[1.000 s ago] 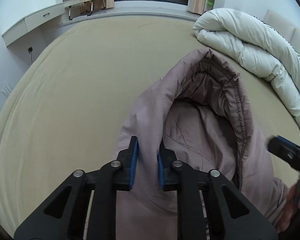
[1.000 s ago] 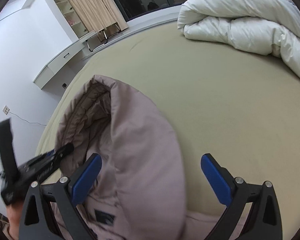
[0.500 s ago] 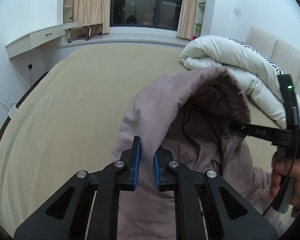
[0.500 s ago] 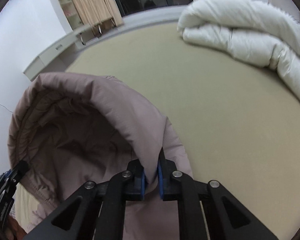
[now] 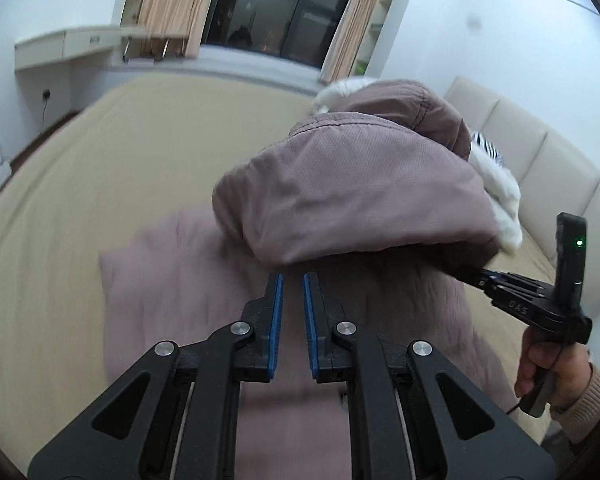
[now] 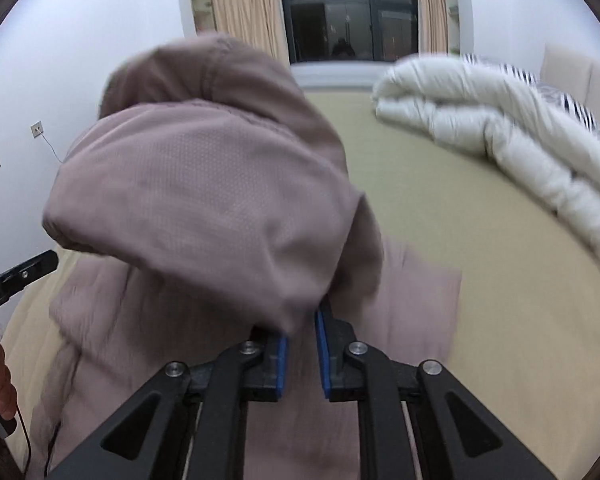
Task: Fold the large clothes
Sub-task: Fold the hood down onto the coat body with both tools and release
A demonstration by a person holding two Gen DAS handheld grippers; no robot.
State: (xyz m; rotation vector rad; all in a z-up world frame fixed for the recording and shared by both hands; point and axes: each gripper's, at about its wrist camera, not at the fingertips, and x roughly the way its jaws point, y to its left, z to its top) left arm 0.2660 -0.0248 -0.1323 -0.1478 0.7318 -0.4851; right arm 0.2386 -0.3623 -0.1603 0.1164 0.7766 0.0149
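Observation:
A large mauve padded jacket lies on the tan bed, its body [image 5: 172, 280] spread below my grippers. Its hood [image 5: 360, 200] is lifted and held up between both grippers. My left gripper [image 5: 291, 280] is shut on the hood's left edge. My right gripper [image 6: 302, 320] is shut on the hood's right edge; the hood [image 6: 204, 192] fills the left middle of the right wrist view. The right gripper also shows at the right of the left wrist view [image 5: 480, 276], and the left gripper at the left edge of the right wrist view [image 6: 44, 262].
A rolled white duvet [image 6: 500, 132] lies at the far right of the bed [image 5: 100, 160]. A padded cream headboard [image 5: 540, 152] stands on the right. A wall-mounted desk [image 5: 72, 44] and a curtained dark window [image 6: 352, 12] are at the far end.
The right gripper closed on the hood's edge. Both grippers then lifted the hood up and back towards me over the jacket's body.

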